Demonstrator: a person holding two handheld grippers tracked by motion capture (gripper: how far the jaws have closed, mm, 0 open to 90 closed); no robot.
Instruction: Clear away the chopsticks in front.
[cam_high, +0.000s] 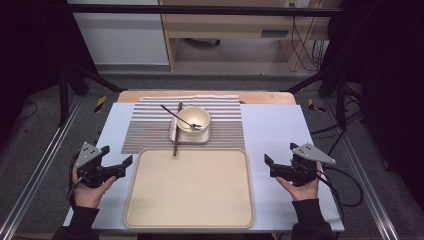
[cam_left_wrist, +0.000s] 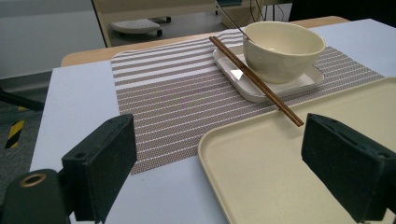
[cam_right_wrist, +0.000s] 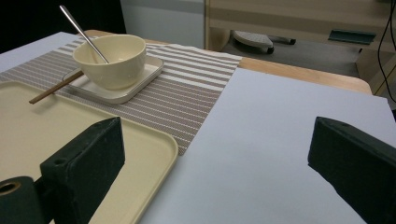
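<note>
Cream tray (cam_high: 190, 200), plain. Cream bowl (cam_high: 193, 120) on white square plate (cam_high: 202, 136). Placemat (cam_high: 150, 127) striped brown and white. Dark brown chopsticks (cam_high: 177, 129). Silver spoon (cam_high: 177, 117). Table cover (cam_high: 272, 130) pale lavender-blue. Both grippers' jaws black, with grey top plates.

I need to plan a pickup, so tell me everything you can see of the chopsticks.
The chopsticks are a pair of thin, straight, dark brown sticks that look like wood, lying side by side and touching. They rest slanted across the edge of the small white square plate, just beside the cream bowl. Their near tips reach over the rim of the large beige tray; their far ends lie over the striped placemat. Nothing grips them.
</note>
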